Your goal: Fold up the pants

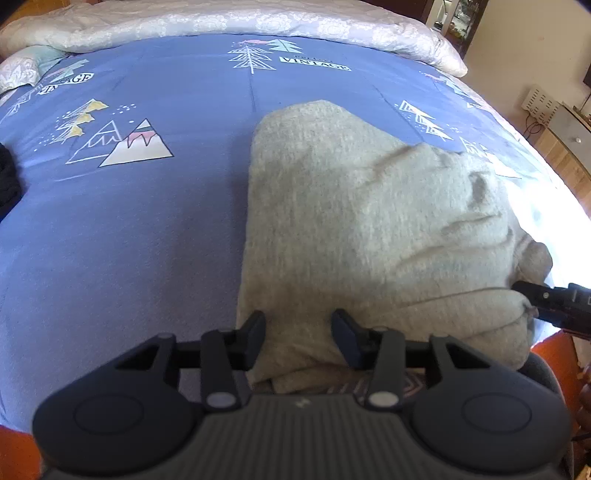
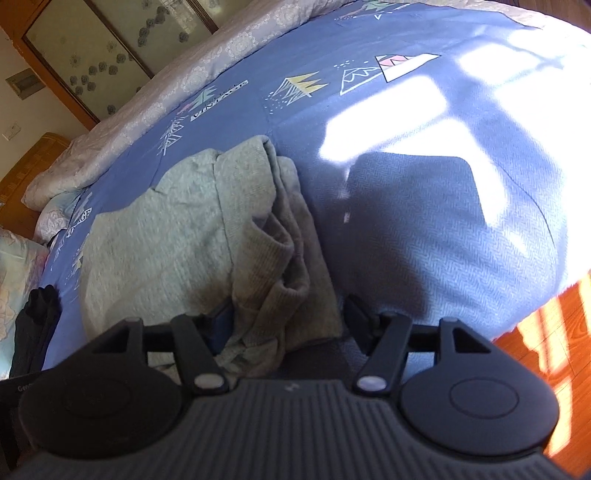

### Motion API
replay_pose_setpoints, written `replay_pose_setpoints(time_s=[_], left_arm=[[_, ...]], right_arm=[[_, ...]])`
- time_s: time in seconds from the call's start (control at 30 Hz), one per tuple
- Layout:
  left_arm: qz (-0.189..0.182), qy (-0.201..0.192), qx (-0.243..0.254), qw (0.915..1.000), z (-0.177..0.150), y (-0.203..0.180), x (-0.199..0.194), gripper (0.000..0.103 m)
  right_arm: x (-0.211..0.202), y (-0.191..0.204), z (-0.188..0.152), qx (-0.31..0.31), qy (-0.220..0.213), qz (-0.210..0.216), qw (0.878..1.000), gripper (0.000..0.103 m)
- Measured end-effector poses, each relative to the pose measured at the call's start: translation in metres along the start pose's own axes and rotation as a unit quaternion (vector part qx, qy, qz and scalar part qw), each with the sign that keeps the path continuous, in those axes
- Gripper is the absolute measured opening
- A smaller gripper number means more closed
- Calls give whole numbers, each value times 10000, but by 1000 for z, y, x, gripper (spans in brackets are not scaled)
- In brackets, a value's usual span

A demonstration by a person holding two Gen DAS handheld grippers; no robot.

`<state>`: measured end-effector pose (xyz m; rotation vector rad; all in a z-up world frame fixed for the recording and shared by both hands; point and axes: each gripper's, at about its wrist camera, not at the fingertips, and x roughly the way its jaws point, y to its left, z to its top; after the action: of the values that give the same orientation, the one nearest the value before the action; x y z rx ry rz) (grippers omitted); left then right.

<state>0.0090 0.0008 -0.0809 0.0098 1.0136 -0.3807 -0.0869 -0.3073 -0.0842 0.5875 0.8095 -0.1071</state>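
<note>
A pair of grey knitted pants (image 1: 369, 229) lies folded into a thick bundle on the blue bed cover printed with trees, mountains and the word VINTAGE (image 1: 129, 221). The bundle sits at the near edge of the bed, close to the near corner where the orange wooden floor (image 2: 554, 332) shows beyond the cover. In the left wrist view its long axis runs from the near edge away toward the pale floral quilt (image 1: 258, 18) bunched along the far side of the bed, and its rounded narrow end points at that quilt. The broad end, with its layered folds, faces the near edge.

The left gripper (image 1: 298, 338) hangs over the near left corner of the pants with its jaws parted to a middling gap; grey cloth lies under and between the two fingers, but the pads do not press on it. The right gripper (image 2: 284, 325) stands at the right side of the pants, its jaws set wider apart. A ribbed, stacked fold of the pants (image 2: 273, 258) lies in the gap nearer its left finger, while its right finger stands clear of the cloth over the blue cover. A black garment (image 2: 37, 325) lies on the cover to the left of the pants, apart from them.
</note>
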Motion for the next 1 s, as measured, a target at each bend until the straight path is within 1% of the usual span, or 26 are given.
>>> replay_pose_setpoints(time_s=[0.03, 0.13, 0.2, 0.23, 0.27, 0.37, 0.43, 0.5, 0.57, 0.63, 0.73, 0.83, 0.9, 0.93, 1.0], left_arm=[[31, 8, -26, 10000, 0, 1, 1, 48], [4, 28, -124, 9999, -1, 5, -1, 49], [49, 27, -132, 9999, -3, 6, -2, 51], [95, 29, -137, 9999, -3, 7, -2, 55], [123, 45, -163, 9998, -4, 8, -2, 56], [105, 62, -238, 9996, -5, 11, -2, 56], [135, 62, -225, 9996, -5, 11, -3, 56], [162, 61, -211, 9996, -6, 10, -3, 56], [184, 60, -200, 9996, -6, 9, -3, 56], [204, 62, -184, 9996, -5, 8, -3, 56], [248, 53, -164, 9995, -6, 6, -4, 58], [282, 46, -145, 9995, -6, 5, -4, 59], [309, 41, -117, 9994, -6, 4, -4, 59], [321, 37, -102, 9994, -6, 4, -4, 59], [345, 25, -71, 9994, -7, 3, -5, 59]], right_arm=[[1, 1, 2, 20, 11, 19, 10000, 66], [-1, 1, 0, 58, -2, 38, 10000, 66], [-2, 2, -1, 25, -25, 17, 10000, 66], [-2, 2, -1, 25, -26, 10, 10000, 66], [-3, 3, -1, 36, -21, 2, 10000, 66], [-6, 7, 0, 3, -6, -125, 9999, 67], [-14, 16, -1, -147, -175, -331, 9992, 68], [-24, 28, -4, -418, -481, -433, 9970, 68], [-35, 43, -7, -800, -834, -504, 9920, 68], [-44, 55, -8, -1113, -1081, -478, 9867, 68], [-52, 67, -7, -1355, -1269, -279, 9822, 67], [-57, 75, -7, -1520, -1268, -18, 9802, 67], [-57, 81, -9, -1677, -1256, 61, 9778, 67], [-55, 84, -11, -1769, -1236, 80, 9764, 66], [-51, 91, -16, -1918, -1158, 75, 9746, 57]])
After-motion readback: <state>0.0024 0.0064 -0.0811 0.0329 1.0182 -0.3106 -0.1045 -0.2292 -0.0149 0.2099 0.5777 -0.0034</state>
